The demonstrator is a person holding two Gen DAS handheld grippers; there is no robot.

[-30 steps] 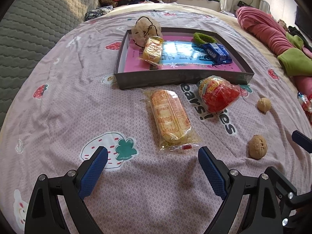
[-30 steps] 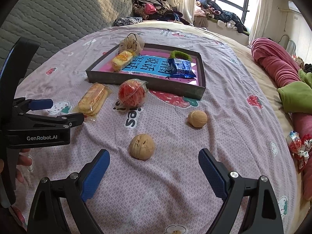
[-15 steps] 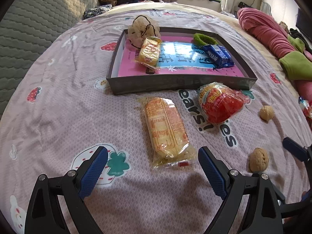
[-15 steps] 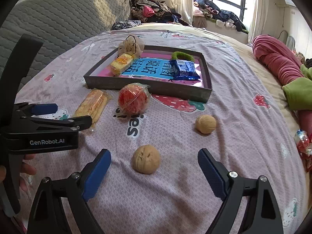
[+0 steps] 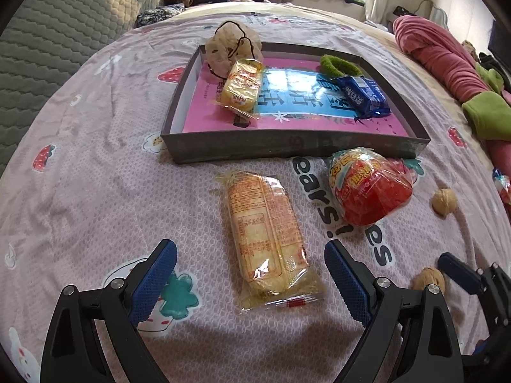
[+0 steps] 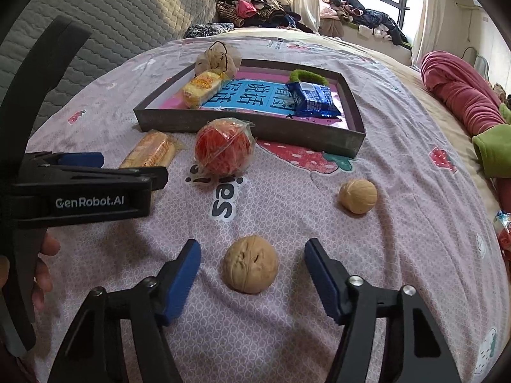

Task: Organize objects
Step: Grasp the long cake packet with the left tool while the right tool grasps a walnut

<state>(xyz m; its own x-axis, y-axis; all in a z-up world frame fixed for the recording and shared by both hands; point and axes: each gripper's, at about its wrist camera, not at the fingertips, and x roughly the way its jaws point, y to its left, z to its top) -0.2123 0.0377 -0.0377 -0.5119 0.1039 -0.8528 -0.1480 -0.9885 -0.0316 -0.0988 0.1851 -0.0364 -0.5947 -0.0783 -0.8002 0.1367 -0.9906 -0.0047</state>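
The right tongs [image 6: 252, 274] are closing around a walnut [image 6: 250, 264] on the bed [image 6: 399, 166], a gap still showing on both sides of it, while the left tongs [image 5: 250, 282] stand wide apart either side of the near end of a long yellow biscuit packet [image 5: 266, 228]. Farther out lie a red wrapped snack [image 6: 224, 150] and a second walnut [image 6: 357, 196], and beyond them the dark tray [image 5: 287, 150] holding a small yellow packet [image 5: 241, 84], a blue packet [image 5: 364, 95] and a green ring [image 5: 340, 65].
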